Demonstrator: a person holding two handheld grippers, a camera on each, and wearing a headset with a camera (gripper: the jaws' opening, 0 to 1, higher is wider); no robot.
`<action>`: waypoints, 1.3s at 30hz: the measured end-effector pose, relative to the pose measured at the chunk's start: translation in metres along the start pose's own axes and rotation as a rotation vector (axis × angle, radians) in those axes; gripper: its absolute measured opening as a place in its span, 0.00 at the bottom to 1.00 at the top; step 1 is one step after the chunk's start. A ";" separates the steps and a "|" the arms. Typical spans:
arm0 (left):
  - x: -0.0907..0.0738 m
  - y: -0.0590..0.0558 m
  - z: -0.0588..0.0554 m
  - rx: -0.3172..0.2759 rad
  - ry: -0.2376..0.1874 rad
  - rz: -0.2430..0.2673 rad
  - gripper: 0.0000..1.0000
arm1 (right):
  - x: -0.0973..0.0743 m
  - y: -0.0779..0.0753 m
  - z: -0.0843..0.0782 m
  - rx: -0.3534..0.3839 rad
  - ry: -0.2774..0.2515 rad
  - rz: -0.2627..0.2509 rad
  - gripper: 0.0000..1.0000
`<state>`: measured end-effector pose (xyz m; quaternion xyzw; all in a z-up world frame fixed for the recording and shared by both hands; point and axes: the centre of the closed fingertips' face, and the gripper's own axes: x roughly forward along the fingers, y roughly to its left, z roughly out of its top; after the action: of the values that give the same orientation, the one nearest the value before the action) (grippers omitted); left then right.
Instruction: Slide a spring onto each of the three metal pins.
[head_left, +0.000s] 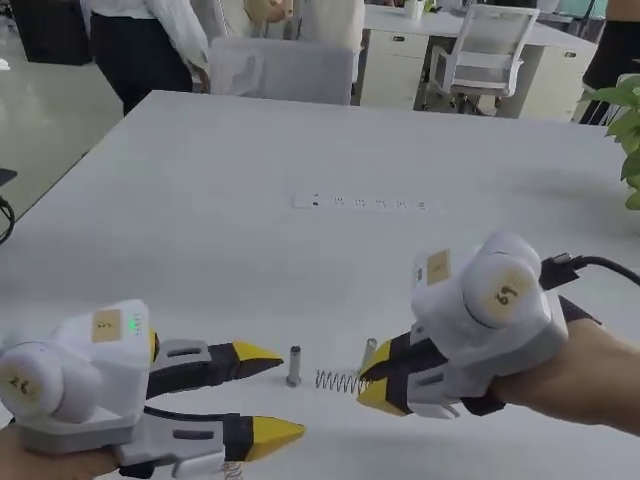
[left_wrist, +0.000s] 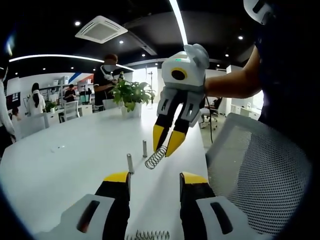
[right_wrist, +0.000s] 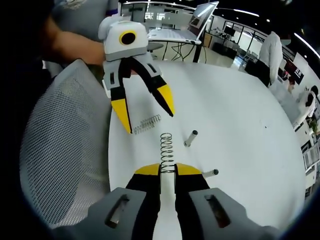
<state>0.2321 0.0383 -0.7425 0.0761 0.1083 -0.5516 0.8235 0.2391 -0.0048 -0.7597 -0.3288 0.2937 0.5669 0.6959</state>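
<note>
**Spring pinched by one end, both visible pins bare**

We begin with the spring (head_left: 338, 380). The right gripper (head_left: 372, 386) has its jaws shut down on one end of it. The rest of the coil reaches out sideways, low over the table (head_left: 200, 200) and close to its near edge. We judge the end grip is chosen to leave the far opening of the coil clear, so that it can be threaded over a pin top.

That free end points at the left pin (head_left: 294, 365), which stands upright just beside it, apart and not yet entered. The right pin (head_left: 368, 350) stands close behind the gripping tips, and we cannot tell whether it touches them. We count two pins, and neither carries a spring.

A second spring (right_wrist: 146, 125) lies flat by the near edge, beneath the left gripper (head_left: 280, 395). The left gripper's jaws stand wide apart with nothing between them. We read that low, open hover as readiness, either to steady a pin or to take up this coil.

The held spring looks to need tipping upright and lowering over a pin. The coil is soft and could bend or snag on the pin's rim. We cannot tell whether the pins are fixed, so a nudge may topple one.

Farther out, a power strip (head_left: 365, 203) lies toward the table's middle, well apart from the work. A mesh chair (left_wrist: 255, 170) sits at the near edge.
</note>
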 end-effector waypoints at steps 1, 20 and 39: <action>0.000 0.000 0.000 0.003 0.002 -0.003 0.33 | 0.000 0.000 0.001 -0.004 0.000 0.000 0.07; 0.009 -0.008 -0.002 0.025 0.019 -0.048 0.23 | 0.007 0.014 0.013 -0.071 0.007 0.060 0.07; 0.012 -0.016 -0.003 0.041 0.026 -0.080 0.09 | 0.007 0.024 0.014 -0.140 0.012 0.102 0.07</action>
<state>0.2211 0.0225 -0.7483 0.0957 0.1108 -0.5852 0.7976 0.2176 0.0139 -0.7596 -0.3648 0.2739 0.6187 0.6396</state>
